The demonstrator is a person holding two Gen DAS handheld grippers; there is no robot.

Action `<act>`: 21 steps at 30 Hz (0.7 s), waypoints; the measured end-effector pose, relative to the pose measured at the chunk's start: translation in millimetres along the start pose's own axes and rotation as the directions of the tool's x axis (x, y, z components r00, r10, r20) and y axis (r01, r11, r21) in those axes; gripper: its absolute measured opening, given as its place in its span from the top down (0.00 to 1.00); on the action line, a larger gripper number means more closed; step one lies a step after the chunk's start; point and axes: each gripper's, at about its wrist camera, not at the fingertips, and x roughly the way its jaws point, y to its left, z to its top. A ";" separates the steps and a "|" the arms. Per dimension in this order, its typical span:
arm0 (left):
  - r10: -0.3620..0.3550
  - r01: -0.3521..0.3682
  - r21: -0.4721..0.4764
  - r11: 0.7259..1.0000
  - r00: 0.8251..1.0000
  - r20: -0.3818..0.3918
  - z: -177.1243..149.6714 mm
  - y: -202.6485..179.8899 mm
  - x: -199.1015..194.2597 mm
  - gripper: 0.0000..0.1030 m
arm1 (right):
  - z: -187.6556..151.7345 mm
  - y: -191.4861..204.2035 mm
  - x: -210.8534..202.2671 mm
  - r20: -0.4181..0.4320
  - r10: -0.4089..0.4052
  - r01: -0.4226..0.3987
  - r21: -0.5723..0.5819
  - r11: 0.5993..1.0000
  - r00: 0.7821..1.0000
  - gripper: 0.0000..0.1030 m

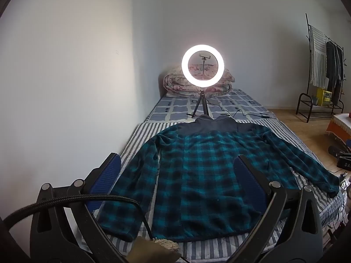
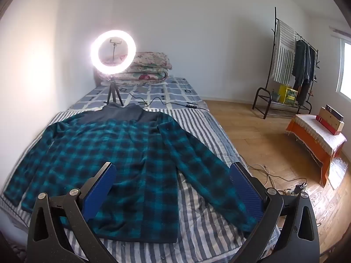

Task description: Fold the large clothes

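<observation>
A teal and black plaid fleece jacket (image 1: 197,175) with a dark grey collar lies flat and spread out on the striped bed cover (image 1: 140,135), sleeves out to both sides. It also shows in the right wrist view (image 2: 122,164). My left gripper (image 1: 177,162) is open and empty, held above the jacket's lower part. My right gripper (image 2: 173,171) is open and empty, above the jacket's lower right side, with the right sleeve (image 2: 204,166) between its blue pads.
A lit ring light (image 1: 203,65) on a small tripod stands on the bed beyond the collar, its cable (image 2: 175,104) trailing right. Folded floral quilts (image 2: 151,68) lie at the head. A clothes rack (image 2: 289,65), an orange bench (image 2: 316,142) and floor cables (image 2: 274,177) are on the right.
</observation>
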 end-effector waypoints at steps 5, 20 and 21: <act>0.011 -0.011 0.013 1.000 1.000 0.011 1.5 -0.1 0.8 0.00 | 0.0 -0.3 -2.4 0.005 -0.010 0.010 -0.011 1.000 1.000 0.00; 0.038 -0.038 -0.005 0.999 0.999 0.027 0.6 5.5 -6.7 0.00 | 2.9 4.9 -6.8 0.020 -0.003 0.003 0.002 1.000 1.000 0.00; 0.037 -0.037 -0.003 0.999 0.999 0.028 0.5 5.1 -6.5 0.00 | 3.2 4.2 -6.9 0.018 -0.001 0.001 0.004 1.000 1.000 0.00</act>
